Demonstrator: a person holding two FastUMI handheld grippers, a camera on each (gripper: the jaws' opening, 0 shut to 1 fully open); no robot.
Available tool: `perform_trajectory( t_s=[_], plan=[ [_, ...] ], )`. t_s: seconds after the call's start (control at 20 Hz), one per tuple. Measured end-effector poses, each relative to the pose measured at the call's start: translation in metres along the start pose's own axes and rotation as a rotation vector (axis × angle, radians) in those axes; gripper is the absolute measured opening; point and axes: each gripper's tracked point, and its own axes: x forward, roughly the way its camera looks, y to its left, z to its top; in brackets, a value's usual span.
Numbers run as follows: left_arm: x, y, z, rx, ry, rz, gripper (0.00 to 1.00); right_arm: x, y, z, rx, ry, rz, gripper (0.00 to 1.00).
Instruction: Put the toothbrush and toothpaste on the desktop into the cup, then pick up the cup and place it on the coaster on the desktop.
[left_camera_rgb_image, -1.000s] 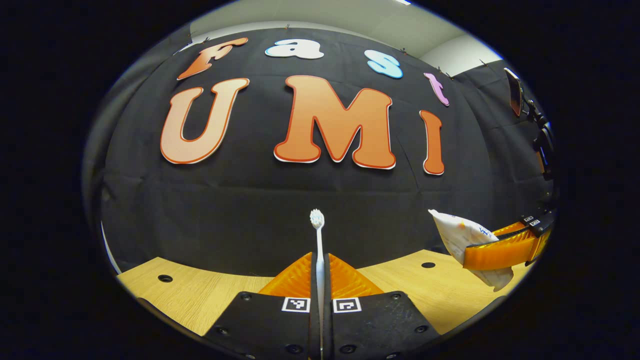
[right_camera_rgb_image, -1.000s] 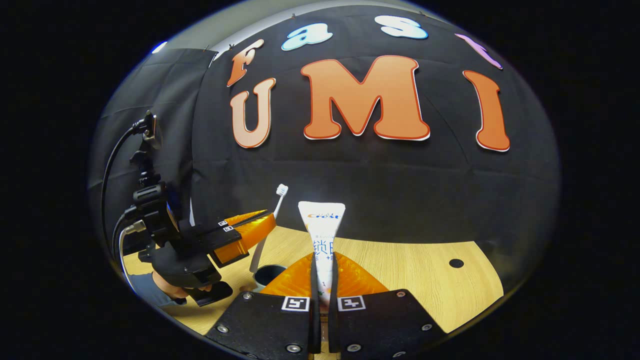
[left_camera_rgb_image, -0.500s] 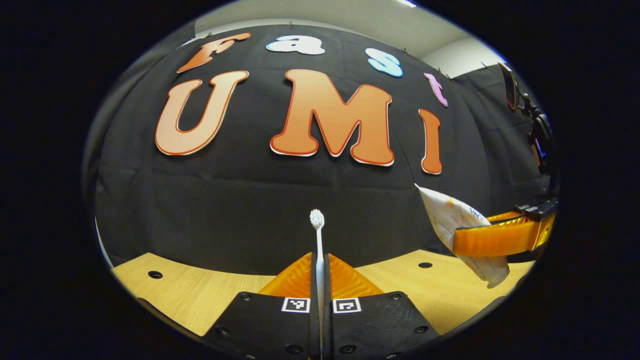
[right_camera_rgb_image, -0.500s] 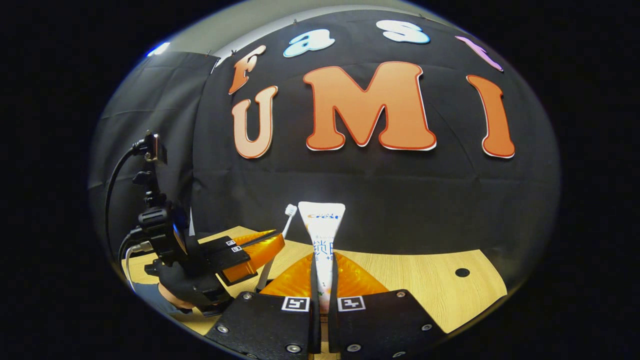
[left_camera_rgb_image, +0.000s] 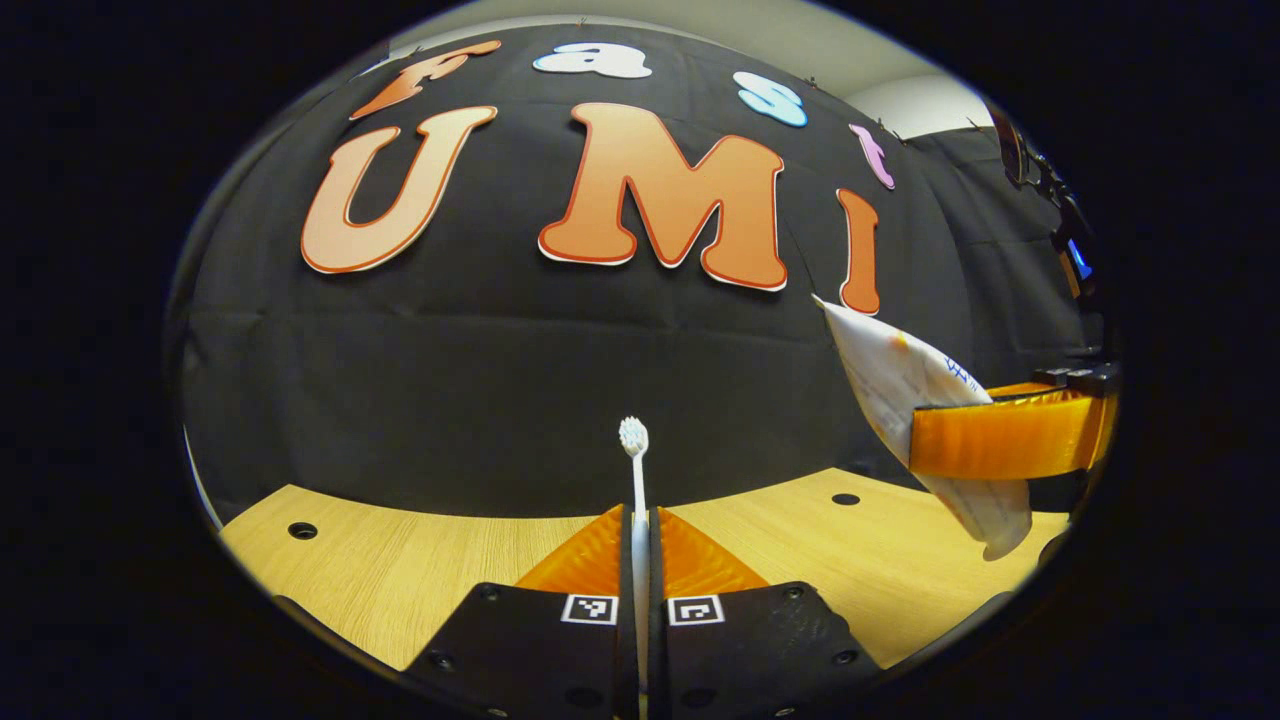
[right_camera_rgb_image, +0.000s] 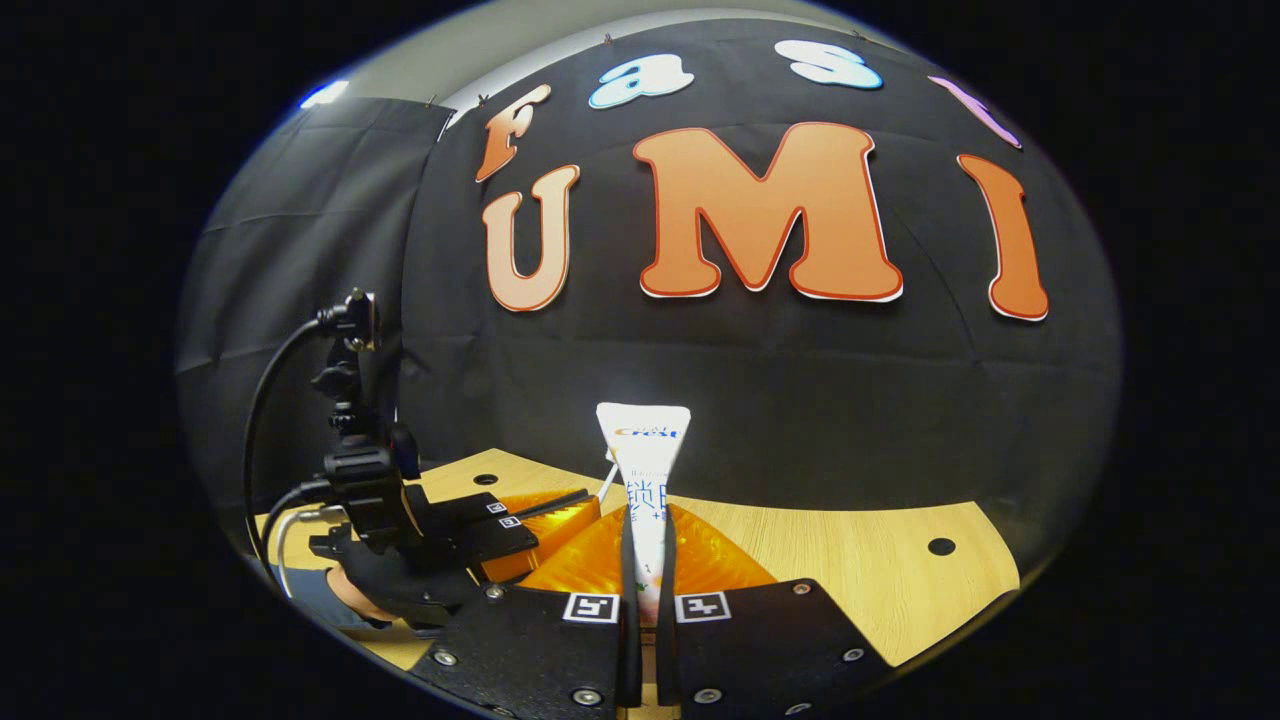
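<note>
Left gripper (left_camera_rgb_image: 640, 530) clamps the toothbrush (left_camera_rgb_image: 635, 470) at lower centre, right gripper (right_camera_rgb_image: 645, 540) clamps the toothpaste (right_camera_rgb_image: 645, 470); both are lifted off the desktop (left_camera_rgb_image: 400, 570), neither yet in the cup.

I see light wood grain, matt, on the desktop (left_camera_rgb_image: 400, 570). My left gripper (left_camera_rgb_image: 640, 540) has ribbed, glossy orange fingers (left_camera_rgb_image: 590, 555), likely plastic. The toothbrush (left_camera_rgb_image: 636, 470) looks smooth white plastic; the toothpaste (right_camera_rgb_image: 645, 470) tube has a slight sheen. The wall (left_camera_rgb_image: 450, 380) is matt black cloth.

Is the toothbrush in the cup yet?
No. The toothbrush stands upright, bristles on top, pinched between the left gripper fingers above the table.
</note>
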Motion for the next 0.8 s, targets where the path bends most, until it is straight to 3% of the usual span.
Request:
perform_trajectory(
  t_s=[0.5, 0.65, 0.75, 0.8],
  plan=[
    [-0.018, -0.005, -0.020, -0.046, 0.092, -0.038, 0.10, 0.010, 0.003, -0.006, 0.012, 0.016, 0.007, 0.06],
    [-0.037, -0.008, -0.024, -0.024, 0.117, -0.038, 0.32, 0.014, 0.002, -0.006, 0.033, 0.022, 0.006, 0.06],
    [-0.053, -0.003, -0.026, 0.017, 0.131, -0.026, 0.35, 0.018, 0.008, -0.004, 0.054, 0.017, 0.015, 0.06],
    [-0.062, 0.002, -0.024, 0.024, 0.134, -0.020, 0.31, 0.020, 0.011, -0.003, 0.055, 0.014, 0.016, 0.06]
  ],
)
